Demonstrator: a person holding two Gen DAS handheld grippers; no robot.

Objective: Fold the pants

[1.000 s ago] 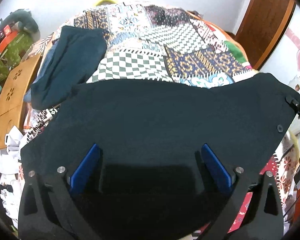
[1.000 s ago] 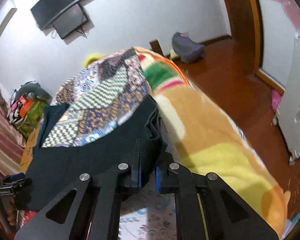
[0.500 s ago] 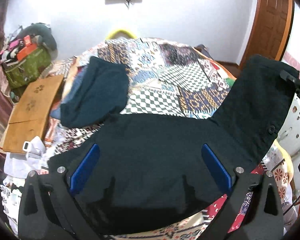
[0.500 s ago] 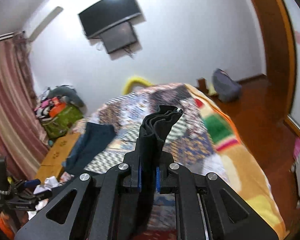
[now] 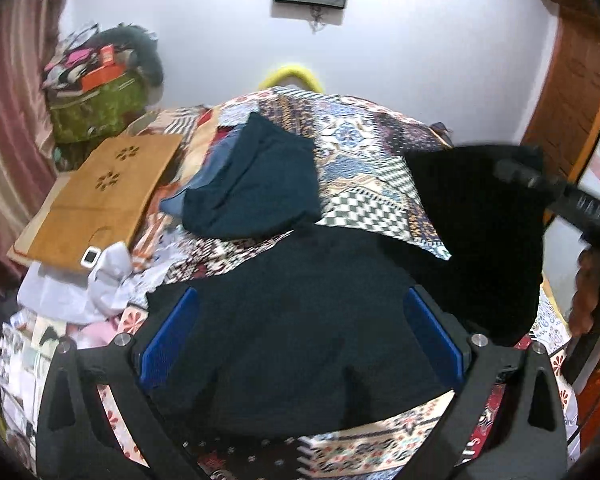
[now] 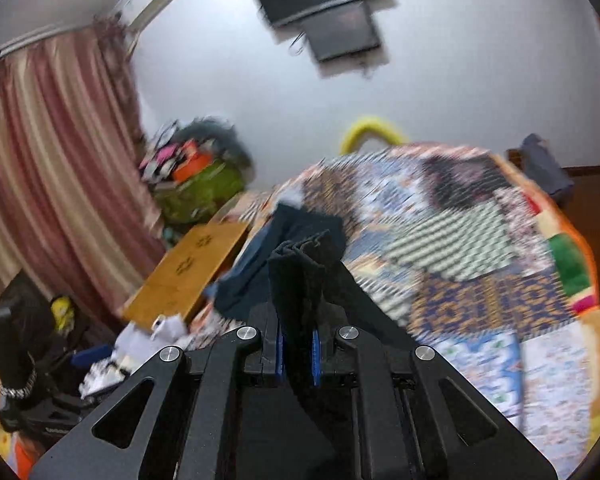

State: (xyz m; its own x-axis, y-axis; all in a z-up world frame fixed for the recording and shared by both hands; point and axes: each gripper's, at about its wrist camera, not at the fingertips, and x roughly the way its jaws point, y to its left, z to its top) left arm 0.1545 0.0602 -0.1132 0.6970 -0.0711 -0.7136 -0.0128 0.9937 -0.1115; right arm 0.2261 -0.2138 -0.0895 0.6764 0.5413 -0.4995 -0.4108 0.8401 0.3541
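Black pants (image 5: 300, 320) lie spread on the near part of the bed. My left gripper (image 5: 300, 336) hovers over them, open, its blue pads (image 5: 168, 336) wide apart and pressing on nothing. At the right of the left wrist view, one side of the pants (image 5: 480, 240) is lifted off the bed, with my right gripper (image 5: 516, 174) clamped on its top edge and a hand (image 5: 592, 292) behind it. In the blurred right wrist view, my right gripper (image 6: 298, 344) is shut on a bunched, pleated edge of the pants (image 6: 296, 280) that sticks up between the pads.
A patchwork quilt (image 5: 364, 152) covers the bed. A folded dark teal garment (image 5: 256, 188) lies on it beyond the pants. A wooden lap tray (image 5: 100, 200) and white cloths (image 5: 72, 292) sit at the left edge, a green bag (image 5: 96, 108) behind. A wooden door (image 5: 572, 92) stands right.
My right gripper has raised the pants edge off the bed and swung left toward the tray side. My left gripper has risen and drawn back, so more bed and the wall show.
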